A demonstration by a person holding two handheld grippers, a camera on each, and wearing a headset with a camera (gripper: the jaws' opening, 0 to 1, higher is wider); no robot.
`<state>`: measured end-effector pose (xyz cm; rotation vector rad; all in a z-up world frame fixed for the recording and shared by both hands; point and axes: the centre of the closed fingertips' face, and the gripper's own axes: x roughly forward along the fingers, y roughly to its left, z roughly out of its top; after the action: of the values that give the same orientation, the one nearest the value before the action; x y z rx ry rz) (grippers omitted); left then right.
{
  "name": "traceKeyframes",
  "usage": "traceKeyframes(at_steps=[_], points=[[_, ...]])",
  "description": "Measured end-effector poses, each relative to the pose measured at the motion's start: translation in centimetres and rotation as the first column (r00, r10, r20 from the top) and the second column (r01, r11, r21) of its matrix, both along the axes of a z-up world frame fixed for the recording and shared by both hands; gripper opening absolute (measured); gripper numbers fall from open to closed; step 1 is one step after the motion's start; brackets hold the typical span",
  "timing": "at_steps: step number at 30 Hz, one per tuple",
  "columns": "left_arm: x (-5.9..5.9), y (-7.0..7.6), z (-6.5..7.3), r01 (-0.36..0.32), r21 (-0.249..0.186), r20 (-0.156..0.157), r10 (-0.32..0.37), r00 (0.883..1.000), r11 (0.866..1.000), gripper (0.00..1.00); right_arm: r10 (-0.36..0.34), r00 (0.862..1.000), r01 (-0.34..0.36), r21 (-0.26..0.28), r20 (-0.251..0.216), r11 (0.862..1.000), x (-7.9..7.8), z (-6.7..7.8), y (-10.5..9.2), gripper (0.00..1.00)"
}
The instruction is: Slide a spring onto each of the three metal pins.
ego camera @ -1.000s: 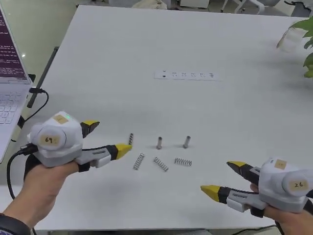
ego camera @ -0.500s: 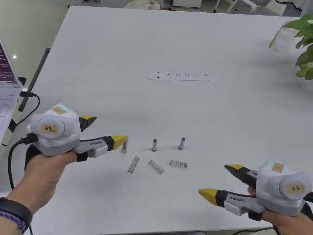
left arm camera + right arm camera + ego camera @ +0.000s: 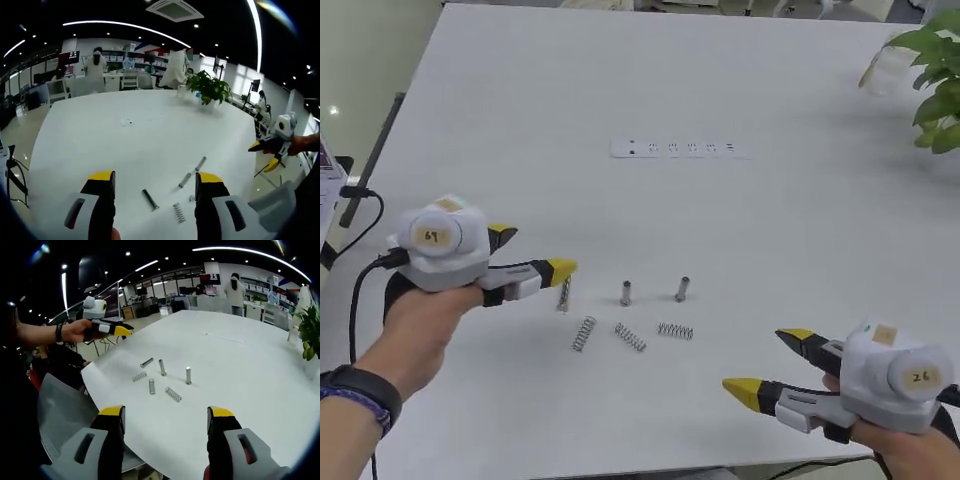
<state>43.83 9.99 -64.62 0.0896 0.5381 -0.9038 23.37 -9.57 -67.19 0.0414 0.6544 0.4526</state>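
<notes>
Three short metal pins [image 3: 626, 292] stand in a row on the white table; the leftmost pin [image 3: 563, 293] looks tilted or lying. Just in front of them lie three loose springs [image 3: 630, 337]. My left gripper [image 3: 532, 252] hovers open and empty at the left, one yellow tip just above the leftmost pin. My right gripper [image 3: 767, 362] is open and empty near the front edge, right of the springs. In the left gripper view the pins [image 3: 185, 180] and a spring [image 3: 178, 212] lie between my jaws. The right gripper view has pins [image 3: 162, 367] and springs [image 3: 152, 386] ahead.
A white power strip [image 3: 677, 149] lies flat mid-table beyond the pins. A potted plant [image 3: 930, 60] stands at the far right corner. A black cable [image 3: 360, 280] trails from my left gripper over the table's left edge. People work at desks in the background.
The head camera has swung right, and the laptop has left the picture. My left gripper's near tip has moved from beside the leftmost pin to just above it. The right gripper has hardly moved.
</notes>
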Motion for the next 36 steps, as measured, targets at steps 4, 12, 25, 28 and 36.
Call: traceKeyframes(at_steps=[4,12,25,28,36], points=[[0.4,-0.2,-0.7,-0.006,0.003,-0.015,0.007,1.000,1.000,0.60,-0.002,1.000,0.002,-0.002,-0.003,1.000,0.0,-0.1,-0.2,0.65],[1.1,-0.8,-2.7,-0.038,0.007,-0.059,0.038,0.998,0.999,0.57,-0.012,1.000,0.012,0.001,-0.002,1.000,0.2,-0.1,-0.5,0.65],[1.8,-1.5,-5.7,-0.055,0.039,-0.114,0.059,0.992,0.998,0.50,-0.005,1.000,0.005,0.000,-0.010,1.000,0.7,-0.3,-0.6,0.65],[2.0,-1.6,-6.2,-0.057,0.046,-0.123,0.062,0.990,0.997,0.49,-0.004,1.000,0.004,-0.001,-0.009,1.000,0.9,-0.2,-0.7,0.65],[2.5,-1.6,-7.7,-0.076,0.067,-0.154,0.085,0.984,0.995,0.44,-0.003,1.000,0.003,0.001,-0.014,1.000,1.2,-0.4,-0.8,0.65]])
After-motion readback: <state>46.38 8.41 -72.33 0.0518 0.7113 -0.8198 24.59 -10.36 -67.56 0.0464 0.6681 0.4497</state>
